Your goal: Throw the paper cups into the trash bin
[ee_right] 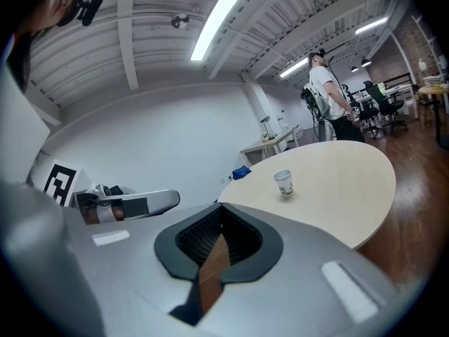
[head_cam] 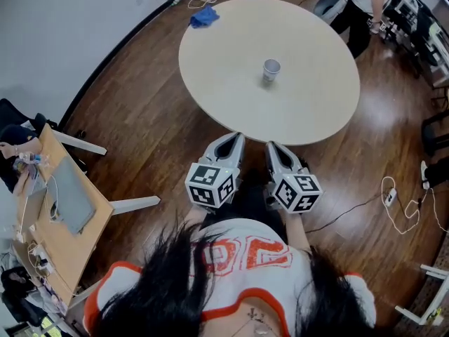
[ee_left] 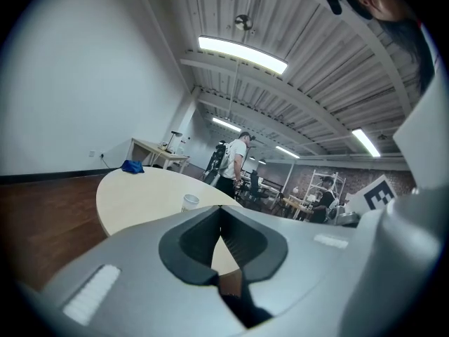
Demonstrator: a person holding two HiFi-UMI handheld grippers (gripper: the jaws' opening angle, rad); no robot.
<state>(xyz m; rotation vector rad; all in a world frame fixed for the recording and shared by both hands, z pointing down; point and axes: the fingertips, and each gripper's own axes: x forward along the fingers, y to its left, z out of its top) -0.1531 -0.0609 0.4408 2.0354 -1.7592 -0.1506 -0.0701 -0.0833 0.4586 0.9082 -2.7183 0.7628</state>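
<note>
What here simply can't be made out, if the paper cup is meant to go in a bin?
- Trash bin: in none of the three views.
- White paper cup on the round beige table: contents and print too small in all views.
- Blue crumpled thing at the table's far edge: too small to identify.
- Dark wooden floor beneath the table: hidden by the tabletop in the head view.

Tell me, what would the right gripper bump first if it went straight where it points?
Probably the near edge of the round table, just ahead of the right gripper. The paper cup stands farther on; depth is hard to judge.
</note>
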